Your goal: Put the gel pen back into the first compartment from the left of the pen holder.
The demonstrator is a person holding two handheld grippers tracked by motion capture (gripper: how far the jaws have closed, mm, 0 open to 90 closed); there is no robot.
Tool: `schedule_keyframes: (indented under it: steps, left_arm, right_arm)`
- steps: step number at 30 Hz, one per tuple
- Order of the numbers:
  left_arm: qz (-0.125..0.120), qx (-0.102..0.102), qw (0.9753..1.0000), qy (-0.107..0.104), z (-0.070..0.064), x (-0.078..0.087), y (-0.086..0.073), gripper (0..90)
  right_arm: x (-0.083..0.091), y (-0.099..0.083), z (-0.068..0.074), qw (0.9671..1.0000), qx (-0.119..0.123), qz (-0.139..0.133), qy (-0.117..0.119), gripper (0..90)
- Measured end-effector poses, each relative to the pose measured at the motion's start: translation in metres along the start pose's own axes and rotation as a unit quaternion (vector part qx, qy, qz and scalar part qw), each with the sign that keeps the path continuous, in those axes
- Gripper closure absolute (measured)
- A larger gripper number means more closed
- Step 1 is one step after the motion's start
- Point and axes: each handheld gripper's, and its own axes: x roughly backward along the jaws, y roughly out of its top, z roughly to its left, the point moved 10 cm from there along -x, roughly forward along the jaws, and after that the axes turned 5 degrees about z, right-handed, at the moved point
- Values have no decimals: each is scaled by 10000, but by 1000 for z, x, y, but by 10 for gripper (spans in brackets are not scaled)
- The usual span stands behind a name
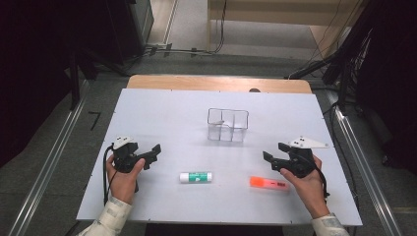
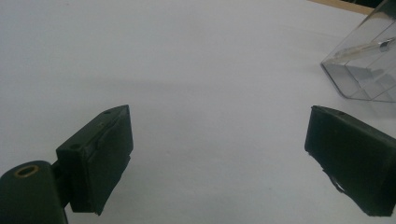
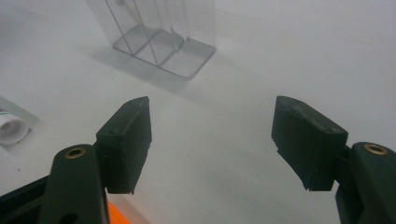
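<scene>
A clear plastic box (image 1: 227, 125) with compartments stands at the middle of the white table (image 1: 162, 110). A thin pale object (image 1: 219, 121) leans inside its left compartment. A white glue stick with a green label (image 1: 195, 177) lies in front of the box, and an orange highlighter (image 1: 268, 183) lies to its right. My left gripper (image 1: 153, 153) is open on the left, its jaws pointing right above bare table. My right gripper (image 1: 275, 153) is open just above the highlighter, pointing left. The left gripper (image 2: 219, 156) faces the box (image 2: 364, 70). The right gripper (image 3: 212, 140) faces the box (image 3: 159, 32).
In the right gripper view the glue stick's white end (image 3: 9, 128) shows at the left edge and the highlighter's orange (image 3: 119, 214) at the bottom. A wooden strip (image 1: 219, 83) runs along the table's far edge. Dark stands and cables surround the table.
</scene>
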Motion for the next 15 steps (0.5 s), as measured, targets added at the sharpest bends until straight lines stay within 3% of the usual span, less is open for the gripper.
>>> schedule_keyframes:
  steps: [15]
  left_arm:
    - [4,-12,10000,19,-1,0,0,80]
  right_arm:
    - [15,-23,-13,9999,-57,50,-90,269]
